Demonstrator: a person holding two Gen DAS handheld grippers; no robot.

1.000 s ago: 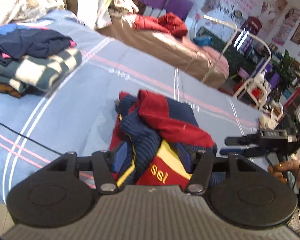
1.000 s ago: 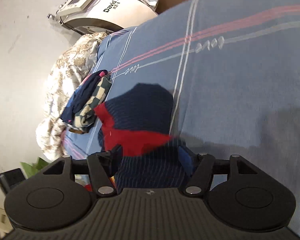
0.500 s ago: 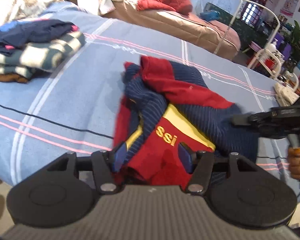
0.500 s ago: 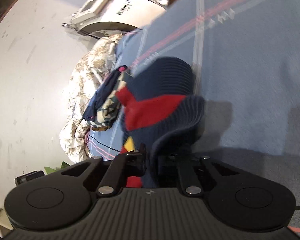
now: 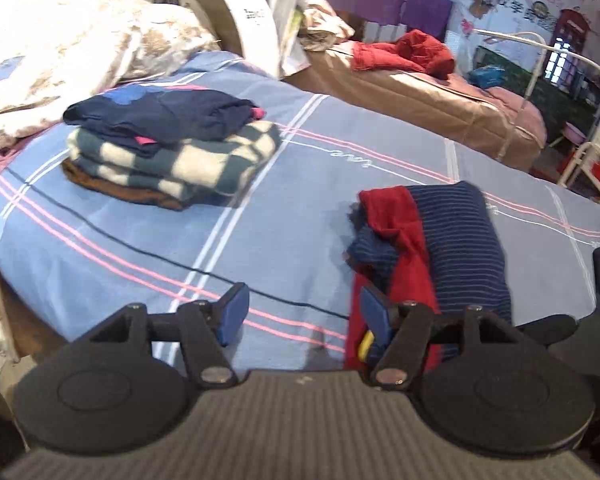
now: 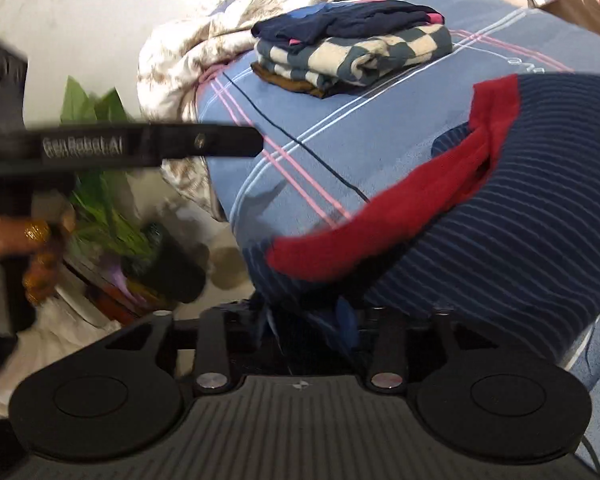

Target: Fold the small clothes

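From the left wrist camera we look down on a bed covered by a blue sheet (image 5: 308, 200) with pink, white and dark stripes. Our left gripper (image 5: 300, 314) hangs over the near part of the sheet, its blue-padded fingers (image 5: 230, 312) about half apart and opening, with only bare sheet between them; the right-hand pad sits just at the left edge of the garment but does not clamp it. That garment, a navy-striped and red jersey (image 5: 440, 240), lies roughly folded on the near right of the bed, a touch of yellow showing at its near edge. Well apart, on the far left, sits a stack of folded clothes (image 5: 168, 148): a navy piece on top, a teal-and-cream checked one under it, a brown one at the bottom. A floral quilt (image 5: 60, 40) is bunched beyond it, and a red garment (image 5: 404, 54) lies on a brown bed at the far side. From the right wrist camera the picture is blurred. The jersey (image 6: 480, 216) fills the right side, draped close over our right gripper (image 6: 300, 332), whose fingers stand wide and are opening; navy cloth lies between them, and we cannot tell whether it touches the pads. The folded stack (image 6: 352, 52) rests farther off, and the left gripper (image 6: 148, 146) shows side-on at the left, held by a hand (image 6: 16, 240), with a green plant (image 6: 100, 184) behind it.
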